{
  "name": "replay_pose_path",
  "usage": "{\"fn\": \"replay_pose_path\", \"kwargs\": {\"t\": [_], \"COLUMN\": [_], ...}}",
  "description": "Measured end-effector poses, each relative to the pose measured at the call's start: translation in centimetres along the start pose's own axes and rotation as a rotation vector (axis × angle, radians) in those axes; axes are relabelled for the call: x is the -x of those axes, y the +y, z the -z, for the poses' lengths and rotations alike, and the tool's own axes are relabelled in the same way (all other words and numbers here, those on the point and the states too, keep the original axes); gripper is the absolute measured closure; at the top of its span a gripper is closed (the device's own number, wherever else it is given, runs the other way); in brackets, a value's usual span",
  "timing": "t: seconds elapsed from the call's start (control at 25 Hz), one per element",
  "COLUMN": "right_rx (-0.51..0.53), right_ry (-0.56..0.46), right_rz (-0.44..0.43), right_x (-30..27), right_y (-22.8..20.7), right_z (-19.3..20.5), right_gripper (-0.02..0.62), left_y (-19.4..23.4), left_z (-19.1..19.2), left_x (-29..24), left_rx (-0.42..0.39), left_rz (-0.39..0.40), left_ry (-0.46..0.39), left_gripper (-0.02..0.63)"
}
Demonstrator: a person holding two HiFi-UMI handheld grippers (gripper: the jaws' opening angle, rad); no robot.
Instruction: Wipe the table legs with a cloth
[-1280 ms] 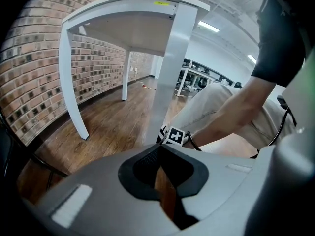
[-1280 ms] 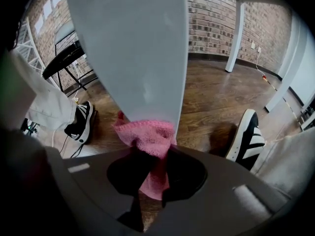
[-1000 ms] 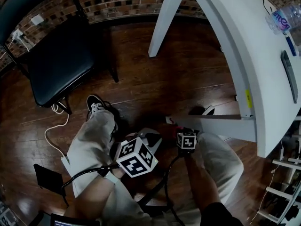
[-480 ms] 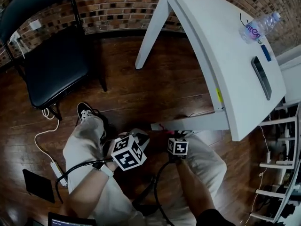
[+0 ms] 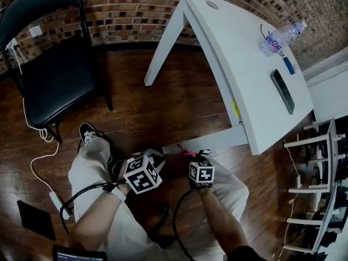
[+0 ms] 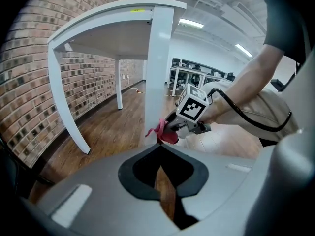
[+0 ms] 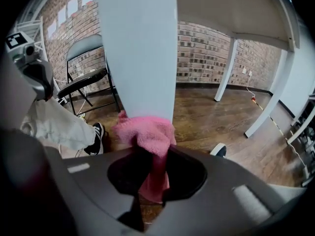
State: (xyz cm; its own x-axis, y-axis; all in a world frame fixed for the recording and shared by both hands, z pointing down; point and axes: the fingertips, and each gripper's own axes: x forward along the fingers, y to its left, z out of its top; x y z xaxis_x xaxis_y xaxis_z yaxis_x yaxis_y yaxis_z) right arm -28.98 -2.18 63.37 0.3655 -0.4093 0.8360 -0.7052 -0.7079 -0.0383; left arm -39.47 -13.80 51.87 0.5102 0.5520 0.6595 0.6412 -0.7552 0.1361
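dim and murky from the head, dark floor [image 5: 163, 97] losing detail, white table [image 5: 239, 64] brightest. brighter in the left gripper view, lit from ceiling strip lights [image 6: 193, 23]. heavily bent at the edges everywhere, corners black. soft in the near foreground, sharp on the cloth [image 7: 145, 134].

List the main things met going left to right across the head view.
black chair → left gripper → right gripper, clamping the pink cloth → water bottle
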Motion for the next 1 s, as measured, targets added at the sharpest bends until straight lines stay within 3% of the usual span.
{"fn": "replay_pose_path", "kwargs": {"t": [0.28, 1.0], "right_rx": [-0.001, -0.035], "right_ry": [-0.027, -0.09], "right_rz": [0.009, -0.019], "right_x": [2.5, 7.3], "right_y": [0.4, 0.4], "right_z": [-1.9, -5.0], "right_gripper": [0.54, 0.54], "left_y": [-0.8, -0.9], "left_z": [-0.7, -0.7], "left_x": [-0.1, -0.3], "left_rx": [-0.039, -0.032], "left_rz": [0.021, 0.017], "left_ry": [-0.015, -0.004], "left_gripper": [0.606, 0.606]}}
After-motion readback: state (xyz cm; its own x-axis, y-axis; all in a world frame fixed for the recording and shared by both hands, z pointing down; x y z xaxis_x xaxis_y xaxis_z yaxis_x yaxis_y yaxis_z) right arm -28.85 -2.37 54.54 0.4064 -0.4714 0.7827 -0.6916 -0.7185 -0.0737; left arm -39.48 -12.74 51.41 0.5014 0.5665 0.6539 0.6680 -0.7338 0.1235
